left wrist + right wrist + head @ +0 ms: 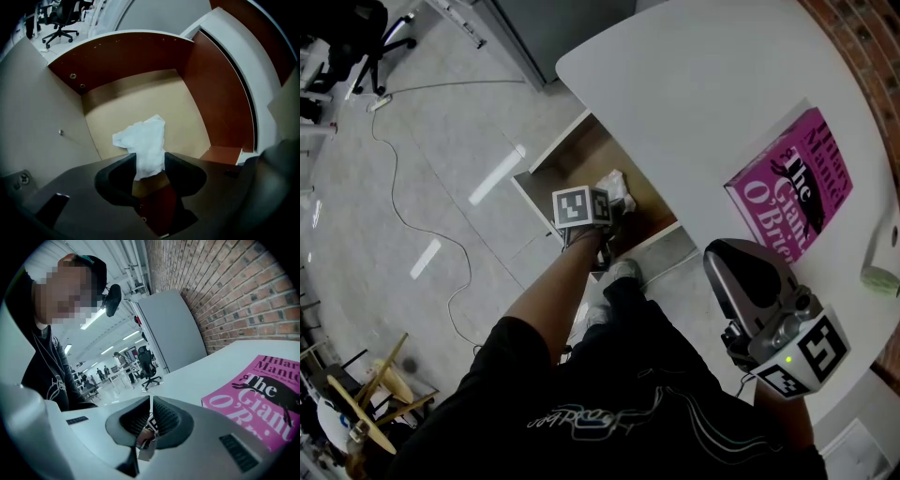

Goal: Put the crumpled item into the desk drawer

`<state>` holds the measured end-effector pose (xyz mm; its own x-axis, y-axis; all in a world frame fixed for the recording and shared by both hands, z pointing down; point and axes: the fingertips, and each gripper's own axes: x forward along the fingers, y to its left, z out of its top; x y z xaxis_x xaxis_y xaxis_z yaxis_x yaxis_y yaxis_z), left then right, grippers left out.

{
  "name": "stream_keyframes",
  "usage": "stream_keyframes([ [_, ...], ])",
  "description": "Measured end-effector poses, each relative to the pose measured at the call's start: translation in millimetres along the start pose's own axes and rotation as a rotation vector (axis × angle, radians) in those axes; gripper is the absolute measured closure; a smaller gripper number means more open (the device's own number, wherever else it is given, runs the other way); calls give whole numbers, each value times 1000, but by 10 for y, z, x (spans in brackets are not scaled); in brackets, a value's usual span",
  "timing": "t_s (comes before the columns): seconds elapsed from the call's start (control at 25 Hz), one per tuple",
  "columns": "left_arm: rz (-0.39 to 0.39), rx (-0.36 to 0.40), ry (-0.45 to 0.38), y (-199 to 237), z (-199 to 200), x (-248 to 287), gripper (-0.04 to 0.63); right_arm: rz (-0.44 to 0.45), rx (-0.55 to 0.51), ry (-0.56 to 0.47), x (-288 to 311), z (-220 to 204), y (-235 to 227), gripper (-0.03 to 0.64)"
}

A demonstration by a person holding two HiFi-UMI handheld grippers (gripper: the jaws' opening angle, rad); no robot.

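Note:
The crumpled white item (143, 140) lies on the tan floor of the open desk drawer (140, 96), its lower end still between my left gripper's (150, 161) jaws. Those jaws stand apart and lie loosely beside the item without squeezing it. In the head view the left gripper (614, 208) reaches down into the drawer (567, 155) beside the crumpled item (614, 186). My right gripper (717, 258) hovers over the white desk (703, 84), its jaws closed together on nothing. In its own view the right gripper (150, 404) points across the desktop.
A pink book (792, 183) lies on the desk at the right; it also shows as the book (262, 385) beside the right gripper. A pale green object (881, 278) sits at the desk's right edge. A cable (403, 216) runs over the floor left of the drawer.

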<state>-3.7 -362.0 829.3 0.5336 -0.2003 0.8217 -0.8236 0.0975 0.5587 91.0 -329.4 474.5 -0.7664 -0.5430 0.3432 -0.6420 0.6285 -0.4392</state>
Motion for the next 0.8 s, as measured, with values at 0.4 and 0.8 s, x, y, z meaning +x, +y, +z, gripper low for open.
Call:
stream_keyframes([
  [0.4, -90, -47, -115, -246, 145, -343, 273, -7, 26, 19, -66, -113, 143, 569],
  [0.8, -269, 48, -209, -1030, -19, -1539, 277, 15, -1, 30, -195, -114, 647, 569],
])
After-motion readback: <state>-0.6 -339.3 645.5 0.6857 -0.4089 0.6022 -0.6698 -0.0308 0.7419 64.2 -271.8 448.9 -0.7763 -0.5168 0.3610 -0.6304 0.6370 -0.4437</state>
